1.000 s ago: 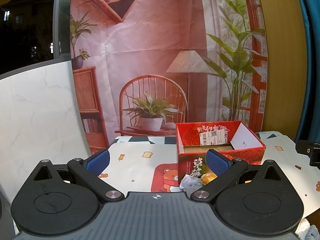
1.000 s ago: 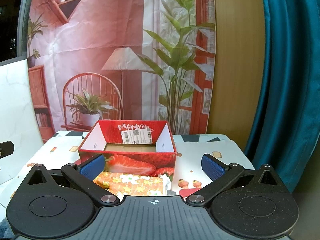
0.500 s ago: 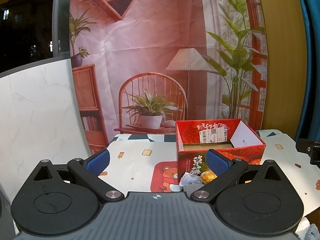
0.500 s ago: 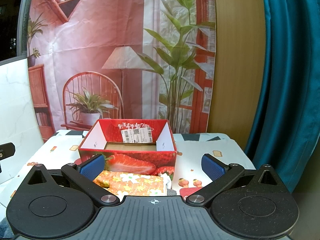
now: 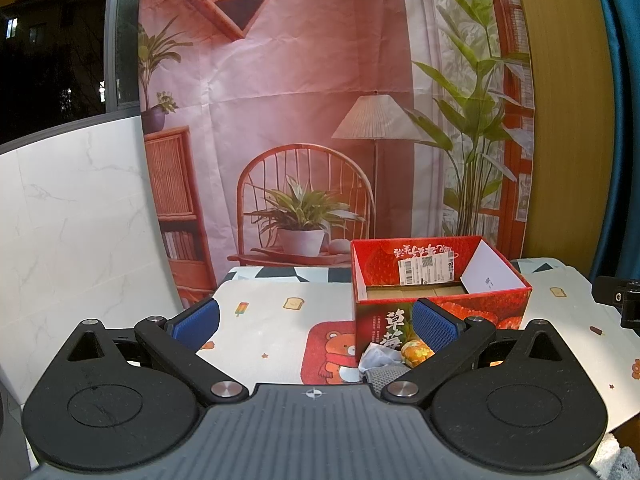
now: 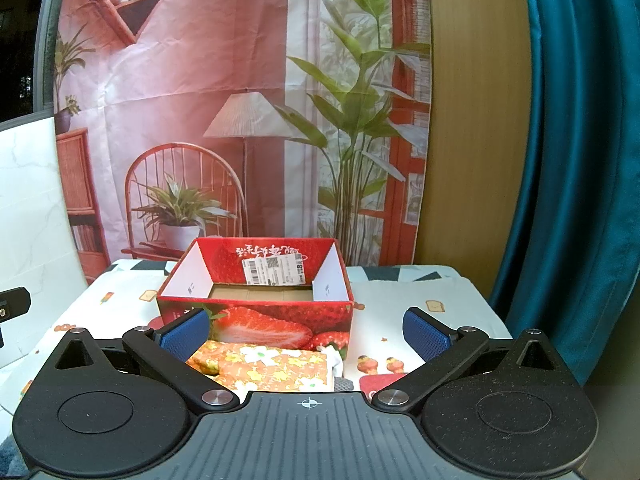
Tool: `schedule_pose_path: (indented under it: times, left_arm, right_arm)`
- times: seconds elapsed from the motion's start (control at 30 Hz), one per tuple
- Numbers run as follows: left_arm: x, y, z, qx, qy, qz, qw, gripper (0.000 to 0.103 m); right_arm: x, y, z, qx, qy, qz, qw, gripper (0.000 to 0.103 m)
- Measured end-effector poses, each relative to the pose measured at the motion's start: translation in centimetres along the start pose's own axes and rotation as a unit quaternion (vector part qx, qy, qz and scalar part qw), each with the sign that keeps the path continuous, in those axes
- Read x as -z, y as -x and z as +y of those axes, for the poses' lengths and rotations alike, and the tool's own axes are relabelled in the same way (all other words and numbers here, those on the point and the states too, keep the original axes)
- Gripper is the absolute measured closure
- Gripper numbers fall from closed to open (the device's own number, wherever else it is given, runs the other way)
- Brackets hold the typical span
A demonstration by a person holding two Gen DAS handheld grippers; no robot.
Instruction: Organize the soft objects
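Left gripper (image 5: 314,324) spread wide, holding nothing, above the patterned counter (image 5: 272,316). Red box (image 5: 438,304) sits right of its centre, top open, only cardboard floor visible inside. Soft items lie against the box's near side: white crumple (image 5: 378,356), orange floral cloth (image 6: 276,368) (folded, flat). Right gripper (image 6: 306,334) also spread wide and unloaded, cloth between its fingers, not touching.
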State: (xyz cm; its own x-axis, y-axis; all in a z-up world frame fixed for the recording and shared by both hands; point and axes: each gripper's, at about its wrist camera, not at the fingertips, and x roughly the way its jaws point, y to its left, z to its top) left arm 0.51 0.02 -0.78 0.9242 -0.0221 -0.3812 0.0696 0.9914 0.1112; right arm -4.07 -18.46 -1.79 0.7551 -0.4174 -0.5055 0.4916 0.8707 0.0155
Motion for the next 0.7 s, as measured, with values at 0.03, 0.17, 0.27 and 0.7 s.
schedule_pose_path:
  times: [0.03, 0.17, 0.27, 0.7]
  left_arm:
    - [-0.01, -0.04, -0.01, 0.000, 0.000, 0.000, 1.0000, 0.000]
    - [0.02, 0.00, 0.01, 0.000, 0.000, 0.000, 1.0000, 0.000]
    - [0.01, -0.04, 0.00, 0.000, 0.000, 0.000, 1.0000, 0.000]
    - [0.45, -0.86, 0.18, 0.004, 0.010, 0.016, 0.9998, 0.000]
  right_arm:
    - [-0.09, 0.04, -0.03, 0.000, 0.000, 0.000, 1.000, 0.000]
    - [-0.09, 0.04, -0.04, 0.000, 0.000, 0.000, 1.000, 0.000]
    - [-0.01, 0.01, -0.03, 0.000, 0.000, 0.000, 1.000, 0.000]
    - [0.24, -0.13, 0.05, -0.001, -0.002, 0.003, 1.000, 0.000]
